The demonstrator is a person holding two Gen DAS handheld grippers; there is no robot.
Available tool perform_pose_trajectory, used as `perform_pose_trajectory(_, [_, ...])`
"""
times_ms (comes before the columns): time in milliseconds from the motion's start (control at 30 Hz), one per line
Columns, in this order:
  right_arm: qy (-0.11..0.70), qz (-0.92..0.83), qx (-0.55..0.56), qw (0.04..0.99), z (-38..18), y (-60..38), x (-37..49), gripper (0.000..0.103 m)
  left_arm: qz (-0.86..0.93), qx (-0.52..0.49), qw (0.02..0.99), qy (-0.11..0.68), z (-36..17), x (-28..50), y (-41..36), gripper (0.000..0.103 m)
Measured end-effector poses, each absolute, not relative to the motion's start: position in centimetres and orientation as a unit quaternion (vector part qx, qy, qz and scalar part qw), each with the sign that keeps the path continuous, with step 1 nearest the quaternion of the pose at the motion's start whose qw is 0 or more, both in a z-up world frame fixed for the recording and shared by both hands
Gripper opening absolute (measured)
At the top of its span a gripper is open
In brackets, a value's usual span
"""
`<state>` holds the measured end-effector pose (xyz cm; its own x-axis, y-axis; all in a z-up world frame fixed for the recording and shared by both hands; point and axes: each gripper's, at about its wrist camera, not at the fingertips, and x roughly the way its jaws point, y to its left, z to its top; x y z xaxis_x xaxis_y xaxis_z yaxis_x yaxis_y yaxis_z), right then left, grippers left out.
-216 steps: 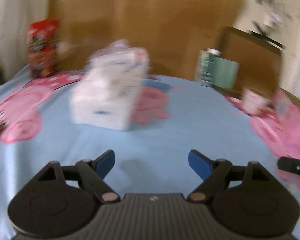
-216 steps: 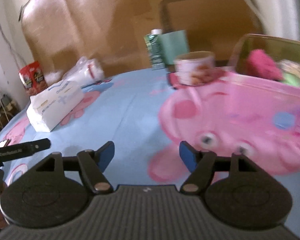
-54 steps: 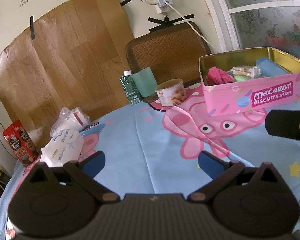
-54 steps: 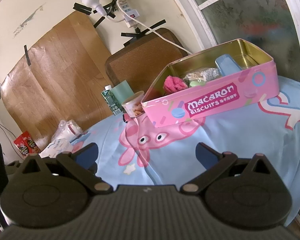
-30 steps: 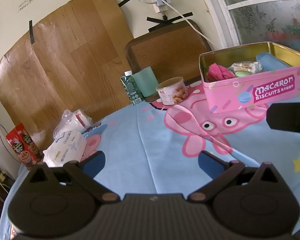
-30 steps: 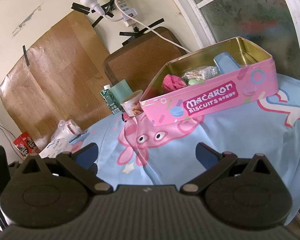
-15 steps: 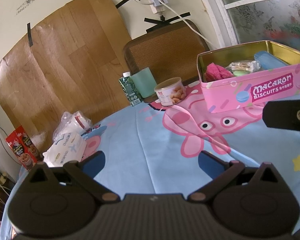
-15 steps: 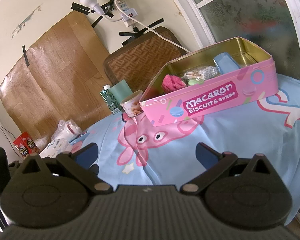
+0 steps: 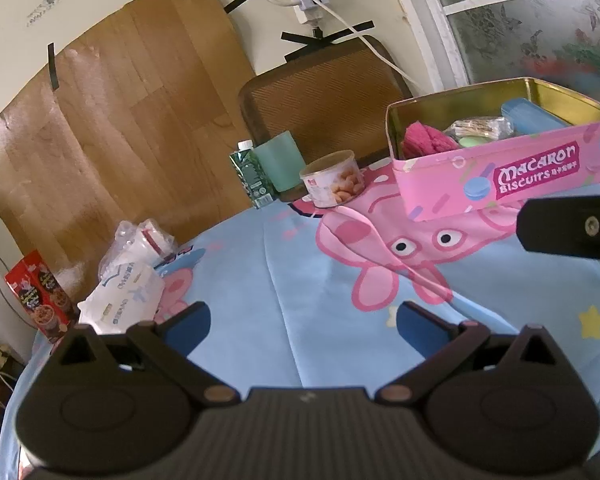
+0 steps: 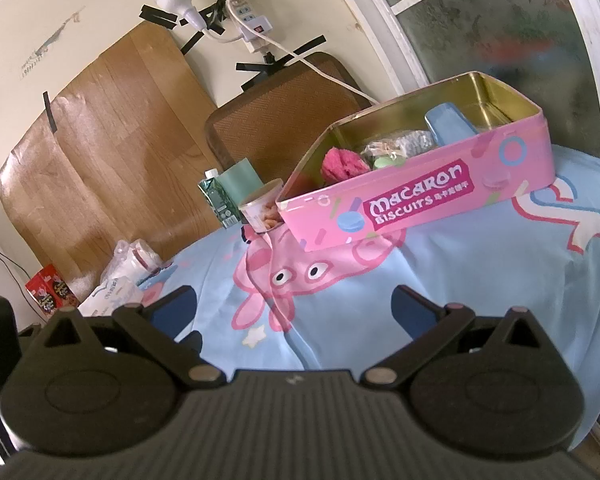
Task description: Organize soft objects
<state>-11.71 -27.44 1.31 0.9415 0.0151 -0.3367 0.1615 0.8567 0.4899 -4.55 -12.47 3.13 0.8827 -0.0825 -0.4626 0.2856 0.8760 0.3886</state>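
My left gripper (image 9: 303, 316) and right gripper (image 10: 294, 304) both hang spread wide and empty above the blue tablecloth (image 9: 284, 280). The pink biscuit tin (image 10: 416, 196) stands open, a pink soft thing (image 10: 342, 162) inside at its left end. Only my left view shows the tissue pack (image 9: 122, 300) whole, well left of the tin; my right view half hides it.

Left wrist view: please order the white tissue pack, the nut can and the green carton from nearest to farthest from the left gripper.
From the left gripper:
1. White tissue pack, near the left finger.
2. Nut can, further back, centre-right.
3. Green carton, by the back edge; only slightly beyond the can.
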Motion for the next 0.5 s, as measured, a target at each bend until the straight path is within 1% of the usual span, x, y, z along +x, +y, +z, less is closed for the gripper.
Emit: perform_pose_trajectory(500, [0.167, -0.044, 0.266, 0.948, 1.13, -27.21, -11.81, 0.103, -0.127, 0.221, 0.94, 0.227, 3.05, -4.65, -12.41, 0.103])
